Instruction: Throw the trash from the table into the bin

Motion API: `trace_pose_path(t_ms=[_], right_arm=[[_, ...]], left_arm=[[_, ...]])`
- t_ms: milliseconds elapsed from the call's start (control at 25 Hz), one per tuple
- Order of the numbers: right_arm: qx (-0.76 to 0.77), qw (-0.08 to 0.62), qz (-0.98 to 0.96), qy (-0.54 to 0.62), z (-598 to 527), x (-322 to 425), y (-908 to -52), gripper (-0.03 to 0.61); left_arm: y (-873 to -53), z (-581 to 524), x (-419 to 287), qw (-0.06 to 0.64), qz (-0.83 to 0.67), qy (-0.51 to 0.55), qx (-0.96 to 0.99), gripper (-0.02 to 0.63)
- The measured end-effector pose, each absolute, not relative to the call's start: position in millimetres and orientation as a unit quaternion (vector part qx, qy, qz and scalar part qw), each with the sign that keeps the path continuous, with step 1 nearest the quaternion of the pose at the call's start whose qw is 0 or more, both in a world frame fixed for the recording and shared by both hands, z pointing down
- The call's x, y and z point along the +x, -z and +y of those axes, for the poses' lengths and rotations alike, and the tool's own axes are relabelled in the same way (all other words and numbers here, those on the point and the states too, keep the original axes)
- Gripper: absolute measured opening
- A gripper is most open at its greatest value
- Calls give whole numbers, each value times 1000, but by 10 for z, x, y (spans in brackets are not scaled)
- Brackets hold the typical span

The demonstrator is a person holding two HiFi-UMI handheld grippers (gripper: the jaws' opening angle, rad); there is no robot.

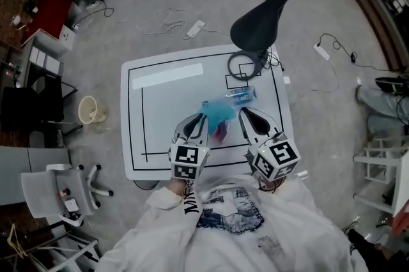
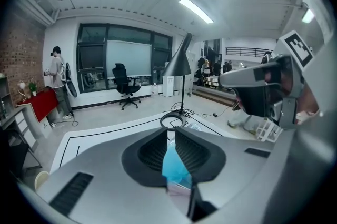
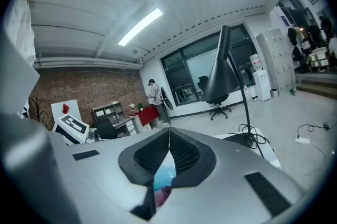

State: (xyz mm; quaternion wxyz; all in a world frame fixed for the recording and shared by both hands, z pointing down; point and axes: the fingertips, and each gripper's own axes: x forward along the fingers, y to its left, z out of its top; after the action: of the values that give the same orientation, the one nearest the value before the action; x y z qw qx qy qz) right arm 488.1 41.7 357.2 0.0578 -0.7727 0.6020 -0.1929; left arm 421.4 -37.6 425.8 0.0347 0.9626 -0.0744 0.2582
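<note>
Head view: blue wrapper (image 1: 218, 110) lengthwise toward lamp (image 1: 262, 22)

Crinkly glossy blue plastic wrapper (image 1: 219, 110); smooth matt white table (image 1: 166, 105)

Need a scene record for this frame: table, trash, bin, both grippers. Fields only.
table: white table with black line markings; black lamp at its far right corner
held trash: blue plastic trash, between the two grippers over the table's near side
left gripper: shut on the blue plastic trash
right gripper: shut, same blue plastic between its jaws
other trash: clear wrapper lying on the table beyond the grippers
bin: beige bin on the floor, left of the table
</note>
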Motion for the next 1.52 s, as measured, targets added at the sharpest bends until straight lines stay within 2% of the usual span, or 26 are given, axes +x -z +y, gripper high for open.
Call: trace_pose_path(t_ms=[120,240,480,600,1000,1320,1520], right_arm=[[-776,58,597,197,415,4914,-3601,21],[-777,58,594,201,428,4934,-3642,21],[-779,54,589,207,465,4946,-3680,21],[-781,52,586,208,475,4979,-3678,21],[-786,52,579,212,507,5041,-3709,21],[-786,56,576,215,529,5069,-3739,21],[-787,60,576,214,553,5078,-3730,21]], left_arm=[[-4342,-342,4249,44,-58,-273,959,126],[-4453,-304,4272,57,-47,-287,955,183],[-4651,-231,4326,82,-33,-304,948,345],[-4742,-242,4369,81,-33,-314,945,379],[-5047,-256,4395,83,-24,-357,930,370],[-5051,-296,4385,77,-29,-358,930,141],[-4976,-338,4391,75,-44,-348,933,57]])
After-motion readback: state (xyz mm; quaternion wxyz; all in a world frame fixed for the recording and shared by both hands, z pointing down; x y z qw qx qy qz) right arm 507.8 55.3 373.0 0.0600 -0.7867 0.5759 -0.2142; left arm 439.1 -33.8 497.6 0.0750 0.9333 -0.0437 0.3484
